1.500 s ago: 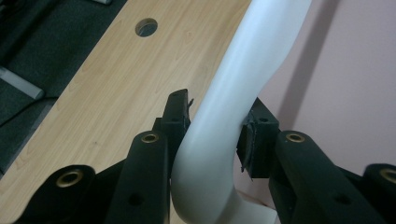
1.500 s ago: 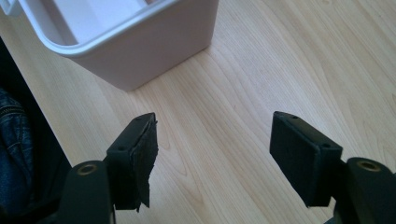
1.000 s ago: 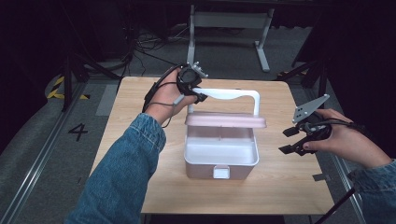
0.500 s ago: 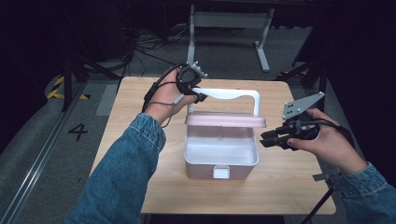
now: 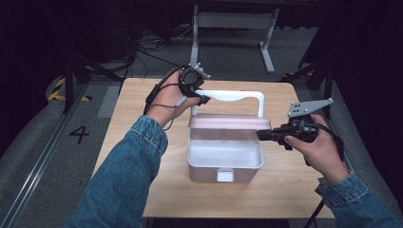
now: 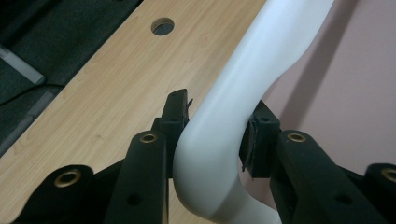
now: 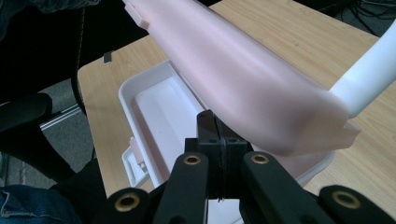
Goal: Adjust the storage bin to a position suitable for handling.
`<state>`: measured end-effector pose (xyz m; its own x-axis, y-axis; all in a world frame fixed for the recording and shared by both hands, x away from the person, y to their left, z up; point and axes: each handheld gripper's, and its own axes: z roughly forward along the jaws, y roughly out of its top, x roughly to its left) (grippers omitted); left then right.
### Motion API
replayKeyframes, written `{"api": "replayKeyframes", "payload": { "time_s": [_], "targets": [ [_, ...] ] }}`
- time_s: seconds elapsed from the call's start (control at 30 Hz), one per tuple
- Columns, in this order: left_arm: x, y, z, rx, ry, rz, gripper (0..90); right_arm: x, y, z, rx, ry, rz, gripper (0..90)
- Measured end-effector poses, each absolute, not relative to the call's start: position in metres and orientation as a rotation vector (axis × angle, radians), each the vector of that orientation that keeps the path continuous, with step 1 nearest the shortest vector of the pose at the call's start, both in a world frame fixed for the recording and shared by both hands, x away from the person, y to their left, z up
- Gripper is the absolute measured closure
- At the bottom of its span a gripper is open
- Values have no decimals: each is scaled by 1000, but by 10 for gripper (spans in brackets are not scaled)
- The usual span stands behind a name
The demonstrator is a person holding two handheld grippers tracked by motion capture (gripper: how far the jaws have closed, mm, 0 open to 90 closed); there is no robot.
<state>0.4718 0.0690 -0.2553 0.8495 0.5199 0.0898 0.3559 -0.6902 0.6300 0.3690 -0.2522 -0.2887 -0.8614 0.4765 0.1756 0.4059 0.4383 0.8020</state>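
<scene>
1. We see a pale wooden table (image 5: 142, 114) with rounded corners (a round hole shows in its top in the left gripper view), set in a dark room with grey floor, cables and a metal stand (image 5: 233, 19) behind.
2. On it sits an open pink plastic box (image 5: 224, 159) with a raised pink lid (image 5: 228, 122) and a white curved handle (image 5: 233, 96).
3. Our left gripper (image 5: 194, 88) pinches that handle at its left bend.
4. Our right gripper (image 5: 266, 135), jaws pressed together, meets the lid's right end.
</scene>
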Motion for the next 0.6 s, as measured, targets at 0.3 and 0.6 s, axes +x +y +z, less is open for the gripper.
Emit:
{"api": "replayKeyframes", "payload": {
  "time_s": [0.3, 0.6],
  "targets": [
    [467, 87, -256, 2337, 731, 305, 373, 370, -252, -290, 807, 2588, 1418, 900],
    [449, 122, -247, 2301, 758, 320, 321, 371, -252, -287, 821, 2580, 1409, 900]
  ]
}}
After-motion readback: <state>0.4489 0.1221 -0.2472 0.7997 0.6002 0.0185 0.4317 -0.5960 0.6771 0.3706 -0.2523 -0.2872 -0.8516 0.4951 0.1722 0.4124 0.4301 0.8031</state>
